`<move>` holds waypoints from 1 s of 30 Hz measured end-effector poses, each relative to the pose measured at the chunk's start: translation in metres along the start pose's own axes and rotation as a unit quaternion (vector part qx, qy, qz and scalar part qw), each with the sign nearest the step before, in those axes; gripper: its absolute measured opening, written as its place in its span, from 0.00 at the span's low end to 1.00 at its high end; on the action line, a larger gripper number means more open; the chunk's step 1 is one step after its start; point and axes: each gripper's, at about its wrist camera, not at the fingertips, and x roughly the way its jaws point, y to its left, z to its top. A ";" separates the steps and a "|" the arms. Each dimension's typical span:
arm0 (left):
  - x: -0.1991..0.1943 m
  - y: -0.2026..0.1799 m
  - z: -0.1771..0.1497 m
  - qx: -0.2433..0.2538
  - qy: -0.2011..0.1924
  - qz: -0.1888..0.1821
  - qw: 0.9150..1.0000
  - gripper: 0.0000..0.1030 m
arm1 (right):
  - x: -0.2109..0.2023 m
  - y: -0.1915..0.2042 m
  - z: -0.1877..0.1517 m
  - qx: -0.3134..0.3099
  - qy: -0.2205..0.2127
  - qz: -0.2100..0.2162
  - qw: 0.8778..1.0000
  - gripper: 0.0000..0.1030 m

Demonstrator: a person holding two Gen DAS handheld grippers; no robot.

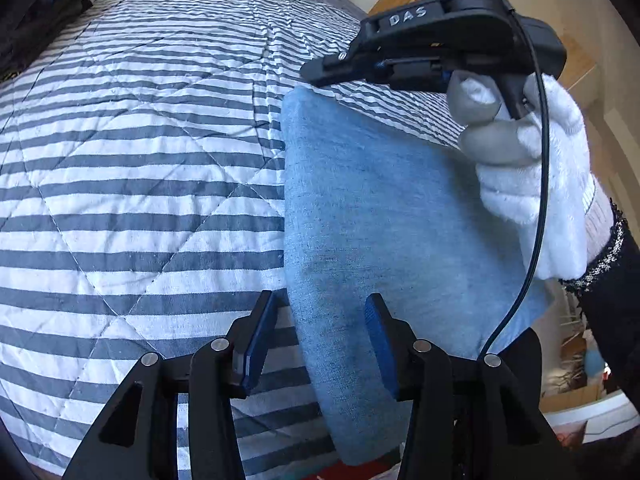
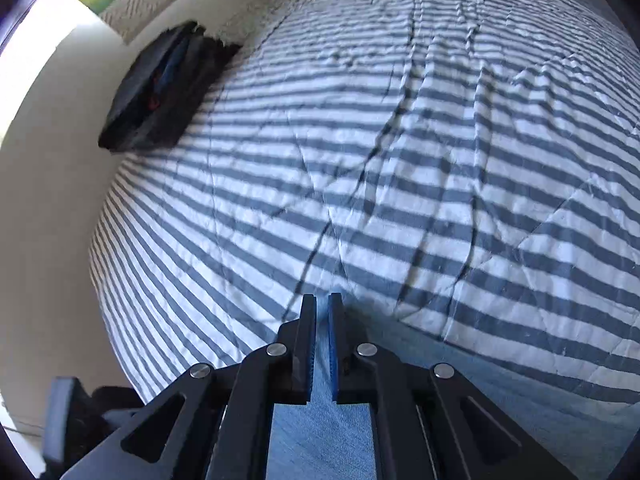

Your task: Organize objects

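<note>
A folded light-blue cloth (image 1: 384, 216) lies on the bed's striped quilt (image 1: 140, 152), near the right edge of the bed. Its long axis runs from the left hand-held gripper (image 1: 320, 344) away toward the right hand-held gripper (image 1: 320, 74). The left one is spread, its pads apart over the near end of the cloth and not pressing it. The right one, held by a white-gloved hand (image 1: 532, 168), is pressed almost together, pinching the far corner of the cloth.

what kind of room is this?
Likely a bedroom: a striped quilt covers a bed, folded dark clothes are stacked at its edge, and a folded blue cloth lies on it.
</note>
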 end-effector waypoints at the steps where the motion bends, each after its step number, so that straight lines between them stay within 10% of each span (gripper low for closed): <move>1: 0.000 -0.001 0.000 -0.002 -0.006 -0.005 1.000 0.40 | -0.005 0.006 0.005 -0.015 -0.001 -0.012 1.000 0.15; 3: -0.002 -0.008 0.002 -0.001 -0.016 -0.012 1.000 0.20 | -0.005 0.020 0.011 -0.048 0.014 -0.015 0.999 0.42; 11: -0.020 -0.075 0.005 0.065 -0.082 -0.053 0.993 0.10 | -0.010 0.058 0.001 -0.165 0.104 -0.105 0.975 0.42; 18: -0.016 -0.093 0.002 0.092 -0.089 -0.050 0.991 0.10 | 0.001 0.087 -0.025 -0.246 0.152 -0.220 0.932 0.49; 20: -0.022 -0.094 -0.001 0.096 -0.096 -0.042 0.990 0.10 | 0.005 0.079 -0.028 -0.241 0.155 -0.257 0.923 0.31; 21: -0.026 -0.093 -0.002 0.097 -0.101 -0.039 0.989 0.09 | 0.002 0.070 -0.027 -0.222 0.158 -0.255 0.928 0.15; 30: -0.058 -0.067 -0.014 0.089 -0.102 -0.097 0.986 0.13 | -0.118 -0.035 -0.058 -0.013 0.046 -0.141 0.989 0.10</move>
